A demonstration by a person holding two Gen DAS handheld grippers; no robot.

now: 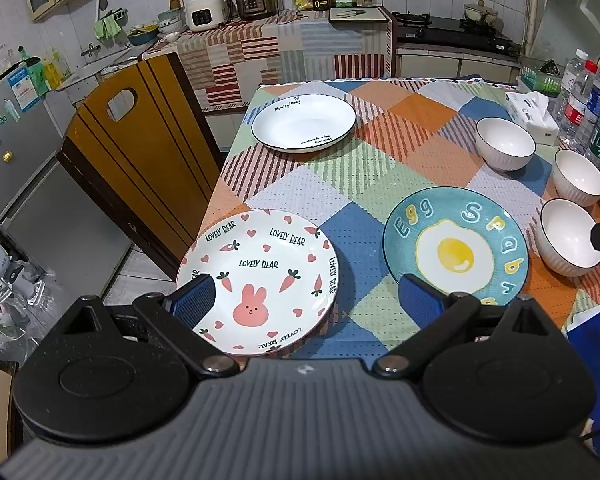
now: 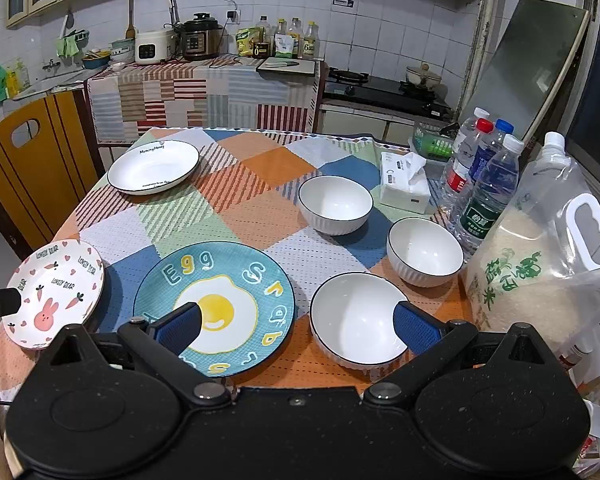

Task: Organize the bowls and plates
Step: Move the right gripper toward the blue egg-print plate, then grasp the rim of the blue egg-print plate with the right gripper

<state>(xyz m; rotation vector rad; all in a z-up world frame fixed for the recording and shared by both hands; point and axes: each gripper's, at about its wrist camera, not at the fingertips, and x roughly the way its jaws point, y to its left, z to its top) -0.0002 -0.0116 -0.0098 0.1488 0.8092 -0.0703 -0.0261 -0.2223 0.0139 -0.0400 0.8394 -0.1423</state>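
Note:
A pink-bunny "Lovely Bear" plate (image 1: 260,276) (image 2: 54,292) lies at the table's near left corner. Beside it sits a teal fried-egg plate (image 1: 456,246) (image 2: 216,306). A white dark-rimmed plate (image 1: 304,122) (image 2: 154,172) sits at the far left. Three white ribbed bowls (image 2: 335,204) (image 2: 424,250) (image 2: 354,316) stand apart on the right. My left gripper (image 1: 306,304) hangs open over the bunny plate's near rim and holds nothing. My right gripper (image 2: 298,326) is open and empty, one finger over the egg plate, the other over the nearest bowl.
A checked tablecloth (image 2: 260,184) covers the table. A tissue box (image 2: 404,184), water bottles (image 2: 488,184) and a bag of rice (image 2: 540,264) crowd the right edge. A wooden chair (image 1: 140,152) stands at the left. Kitchen counters run along the back wall.

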